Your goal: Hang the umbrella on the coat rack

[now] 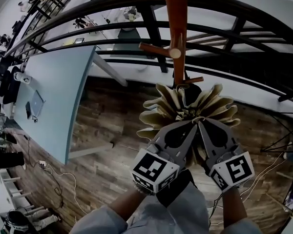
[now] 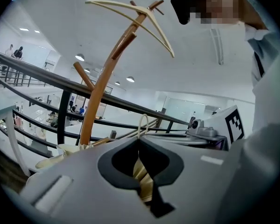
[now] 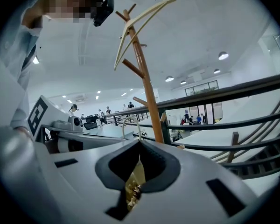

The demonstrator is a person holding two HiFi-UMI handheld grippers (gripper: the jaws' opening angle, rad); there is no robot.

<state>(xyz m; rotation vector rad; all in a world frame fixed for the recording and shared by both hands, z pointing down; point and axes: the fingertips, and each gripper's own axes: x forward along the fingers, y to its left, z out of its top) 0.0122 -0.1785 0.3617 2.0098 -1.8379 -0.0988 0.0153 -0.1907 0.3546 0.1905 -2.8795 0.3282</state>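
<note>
A folded beige umbrella (image 1: pixel 185 106) with ruffled fabric is held up close below the wooden coat rack (image 1: pixel 176 13), just under its short lower peg (image 1: pixel 190 80). My left gripper (image 1: pixel 191 125) and right gripper (image 1: pixel 201 123) meet side by side on the umbrella's near part, both shut on it. The left gripper view has beige fabric (image 2: pixel 142 178) pinched between the jaws, a cord loop (image 2: pixel 142 125) above them, and the rack (image 2: pixel 107 73) rising behind. Fabric (image 3: pixel 135 181) is likewise clamped in the right gripper view, with the rack (image 3: pixel 142 69) ahead.
A dark curved railing (image 1: pixel 224 38) runs behind the rack. A pale blue table (image 1: pixel 53 96) stands to the left on the wood floor (image 1: pixel 102 130), with cables (image 1: pixel 58 179) below it. A longer peg (image 1: pixel 158 49) juts left from the rack.
</note>
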